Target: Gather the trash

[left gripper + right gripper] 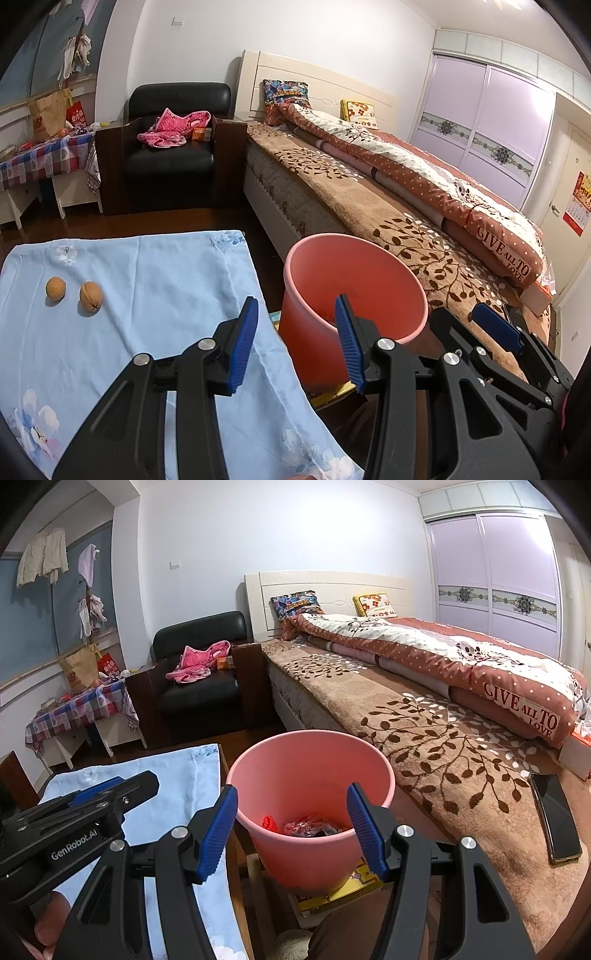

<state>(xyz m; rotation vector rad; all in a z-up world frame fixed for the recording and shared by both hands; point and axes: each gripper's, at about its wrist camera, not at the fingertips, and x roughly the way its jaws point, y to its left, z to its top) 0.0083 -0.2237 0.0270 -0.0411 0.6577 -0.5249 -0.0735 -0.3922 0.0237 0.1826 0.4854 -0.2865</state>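
Both grippers' ribbed blue fingers [242, 349] spread, empty; round walnuts [90, 297] on smooth cloth [155, 280].

Pink bin [310, 775]: base hidden behind right gripper [291, 830]; contents just a red scrap [271, 822] & crumpled wrappers, too small to ID. Yellow booklet [343, 888] under bin mostly covered. Blue cloth [129, 295] cut off at btm edge
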